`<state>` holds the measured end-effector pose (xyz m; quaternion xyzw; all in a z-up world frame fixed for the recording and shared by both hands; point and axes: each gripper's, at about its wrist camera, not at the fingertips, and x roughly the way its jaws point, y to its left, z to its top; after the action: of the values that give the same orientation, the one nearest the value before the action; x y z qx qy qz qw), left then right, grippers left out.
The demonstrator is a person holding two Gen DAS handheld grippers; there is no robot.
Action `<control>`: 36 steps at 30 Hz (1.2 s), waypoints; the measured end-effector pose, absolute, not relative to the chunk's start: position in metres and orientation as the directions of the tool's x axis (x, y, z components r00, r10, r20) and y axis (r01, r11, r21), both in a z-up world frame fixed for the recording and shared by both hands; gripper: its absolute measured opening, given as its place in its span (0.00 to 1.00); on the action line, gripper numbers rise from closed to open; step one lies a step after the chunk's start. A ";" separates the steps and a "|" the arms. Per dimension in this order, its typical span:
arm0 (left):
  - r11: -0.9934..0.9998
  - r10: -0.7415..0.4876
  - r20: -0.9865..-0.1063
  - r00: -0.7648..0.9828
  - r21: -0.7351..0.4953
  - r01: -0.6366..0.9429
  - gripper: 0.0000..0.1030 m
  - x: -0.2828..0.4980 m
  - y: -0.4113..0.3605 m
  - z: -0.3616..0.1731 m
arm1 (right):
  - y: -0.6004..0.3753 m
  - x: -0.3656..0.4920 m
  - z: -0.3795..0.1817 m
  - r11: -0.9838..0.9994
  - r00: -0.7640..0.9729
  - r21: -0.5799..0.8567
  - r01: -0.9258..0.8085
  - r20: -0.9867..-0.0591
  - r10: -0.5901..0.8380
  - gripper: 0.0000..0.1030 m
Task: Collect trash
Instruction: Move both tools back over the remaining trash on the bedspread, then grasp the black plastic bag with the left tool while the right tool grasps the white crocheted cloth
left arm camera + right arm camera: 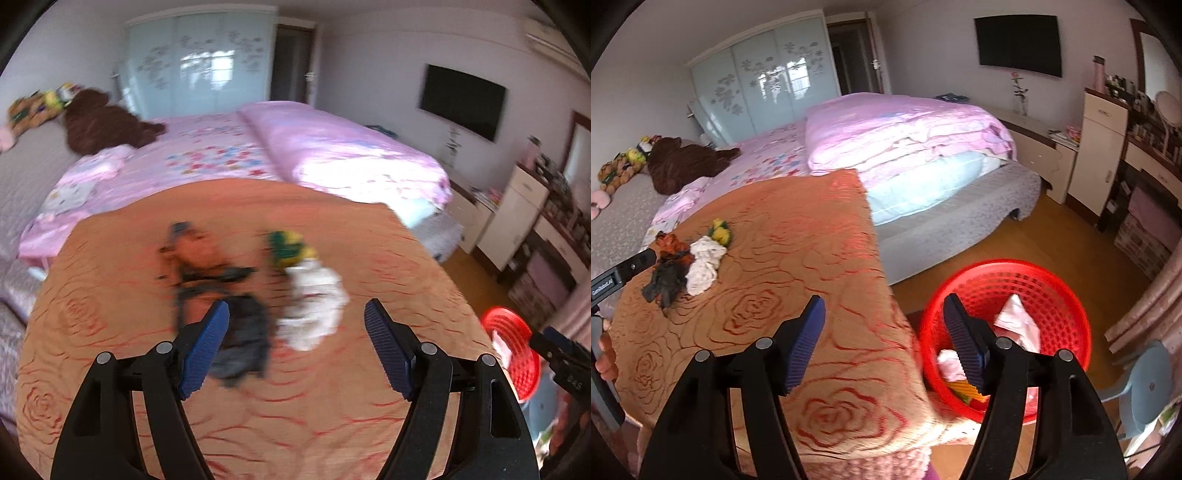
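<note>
The orange blanket (798, 258), plush and patterned with red rose outlines, covers a raised surface; its right edge drops off toward the wooden floor (1052, 236), where open room lies between that edge and the grey bed base (960, 221). Just right of the blanket's edge, down on the floor, stands the red basket (1067, 295), round, perforated plastic, holding crumpled pink and white pieces and something yellow.

The remaining trash sits in a tight cluster on the blanket, well in from its edges, toward its far left side in the right wrist view: a crumpled white wad (703, 266), a dark grey crumpled piece (665, 284) touching its left, an orange-red scrap (670, 245) behind that, and a yellow-green piece (720, 230) at the far end of the white wad. All look soft and wrinkled.

The left gripper (295, 328) hangs above the blanket near this cluster, its ribbed blue pads spread apart and grasping nothing. The right gripper (882, 325) is likewise released and empty, poised over the blanket's right edge beside the basket.
</note>
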<state>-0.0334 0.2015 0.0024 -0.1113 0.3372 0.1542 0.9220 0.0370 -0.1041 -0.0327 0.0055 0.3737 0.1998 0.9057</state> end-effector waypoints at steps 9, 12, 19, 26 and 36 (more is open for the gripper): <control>0.905 0.201 -0.684 0.701 -0.145 -0.401 0.71 -0.044 0.234 -0.014 | -0.073 0.032 -0.017 0.885 0.626 0.163 -0.435 -0.652 0.428 0.63; 0.907 0.185 -0.710 0.679 -0.143 -0.397 0.71 -0.037 0.237 -0.028 | -0.067 0.030 -0.017 0.877 0.617 0.162 -0.452 -0.654 0.438 0.63; 0.893 0.176 -0.757 0.629 -0.145 -0.425 0.54 -0.027 0.249 -0.052 | -0.064 0.035 -0.025 0.877 0.595 0.170 -0.449 -0.676 0.435 0.63; 0.881 0.162 -0.729 0.665 -0.197 -0.430 0.36 -0.043 0.263 -0.047 | -0.052 0.034 -0.028 0.864 0.574 0.164 -0.476 -0.686 0.447 0.63; 0.878 0.219 -0.650 0.728 -0.195 -0.438 0.35 -0.073 0.257 -0.018 | 0.000 0.034 -0.027 0.799 0.503 0.187 -0.571 -0.690 0.521 0.63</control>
<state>-0.0734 0.2569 -0.0183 -0.1700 0.3222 0.1798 0.9137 0.0343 -0.0001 -0.0268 -0.0327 0.3861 0.3152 0.8663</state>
